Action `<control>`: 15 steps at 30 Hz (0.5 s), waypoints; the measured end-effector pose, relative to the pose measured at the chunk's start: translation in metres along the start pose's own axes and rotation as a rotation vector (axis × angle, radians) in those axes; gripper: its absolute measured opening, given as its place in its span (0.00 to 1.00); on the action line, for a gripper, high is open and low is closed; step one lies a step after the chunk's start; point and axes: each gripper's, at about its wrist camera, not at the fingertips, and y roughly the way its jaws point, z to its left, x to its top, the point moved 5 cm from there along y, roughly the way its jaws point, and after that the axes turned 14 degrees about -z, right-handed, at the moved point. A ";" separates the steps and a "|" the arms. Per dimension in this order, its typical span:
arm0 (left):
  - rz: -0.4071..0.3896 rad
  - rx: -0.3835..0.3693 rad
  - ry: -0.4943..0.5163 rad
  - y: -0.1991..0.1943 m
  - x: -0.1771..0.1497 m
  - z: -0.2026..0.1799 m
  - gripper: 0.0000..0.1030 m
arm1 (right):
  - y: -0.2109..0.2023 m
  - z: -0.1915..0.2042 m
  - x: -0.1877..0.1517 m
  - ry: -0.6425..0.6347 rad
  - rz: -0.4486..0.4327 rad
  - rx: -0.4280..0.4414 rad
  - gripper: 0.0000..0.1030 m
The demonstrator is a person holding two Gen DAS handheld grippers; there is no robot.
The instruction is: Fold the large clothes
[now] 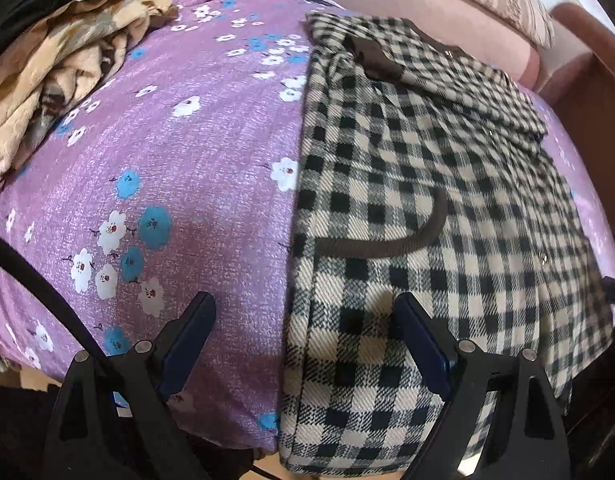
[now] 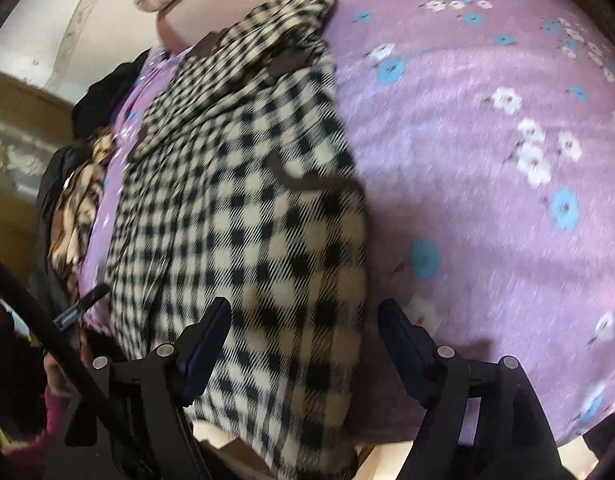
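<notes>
- Purple flowered bedsheet (image 1: pixel 195 128) is covering the bed; tan blanket (image 1: pixel 67 80) is bunching at 10 o'clock in the left view.
- Checked garment (image 1: pixel 407 208) is lying flat on the sheet, filling 3 to 6 o'clock there.
- Left gripper (image 1: pixel 303 320) is hovering with jaws wide apart over the garment's edge, gripping nothing.
- Right gripper (image 2: pixel 305 320) is gaping wide over the garment's hem (image 2: pixel 307 360), nothing clamped.

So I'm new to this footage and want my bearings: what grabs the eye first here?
The black-and-cream checked coat with brown trim, lying lengthwise on the purple flowered bedsheet. Both the left gripper and the right gripper hang open over its near end, one along each side edge. A crumpled tan blanket is heaped at the sheet's far left.
</notes>
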 end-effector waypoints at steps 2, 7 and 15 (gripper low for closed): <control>0.007 -0.048 0.005 -0.003 0.000 -0.007 0.87 | -0.002 0.007 -0.006 -0.013 0.003 0.029 0.79; 0.036 -0.148 0.011 -0.005 -0.006 -0.021 0.87 | 0.004 0.016 -0.011 -0.033 0.019 0.036 0.79; 0.057 -0.275 0.034 -0.018 -0.021 -0.033 0.85 | 0.006 0.018 -0.010 -0.030 0.019 0.065 0.79</control>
